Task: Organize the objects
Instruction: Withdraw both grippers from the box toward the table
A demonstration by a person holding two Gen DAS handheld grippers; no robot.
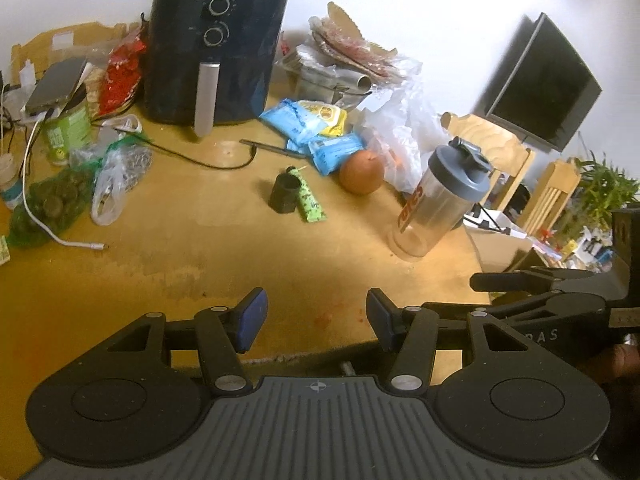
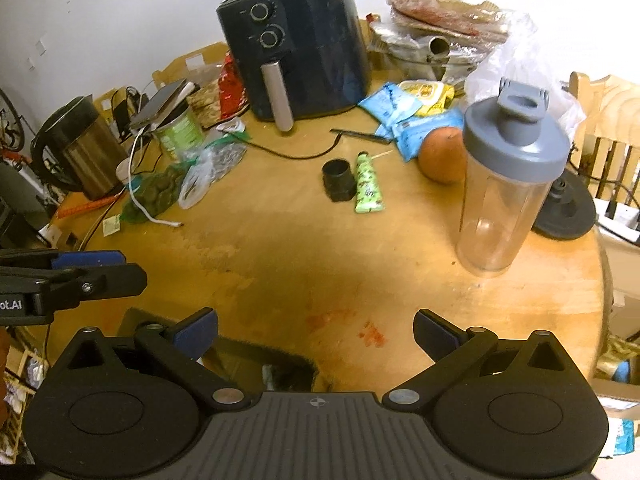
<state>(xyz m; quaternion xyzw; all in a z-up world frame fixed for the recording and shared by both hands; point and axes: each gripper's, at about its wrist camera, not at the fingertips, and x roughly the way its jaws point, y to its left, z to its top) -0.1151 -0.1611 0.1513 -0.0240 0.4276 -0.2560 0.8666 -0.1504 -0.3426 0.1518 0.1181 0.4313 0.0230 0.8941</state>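
Cluttered wooden surface: shaker bottle near right edge, unsorted; left gripper and right gripper fingers apart, empty, poised to choose.

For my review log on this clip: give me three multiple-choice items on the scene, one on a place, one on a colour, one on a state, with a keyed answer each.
1. What lies right beside the small black cup?
A. green tube
B. spoon
C. phone

2. The shaker bottle has a lid of which colour?
A. red
B. grey
C. yellow

3. What is in the right gripper?
A. the orange
B. the bottle
C. nothing

Answers:
1 A, the green tube lies against the cup.
2 B, the lid looks grey in both views.
3 C, its jaws stand apart over bare table, and the orange sits far off.
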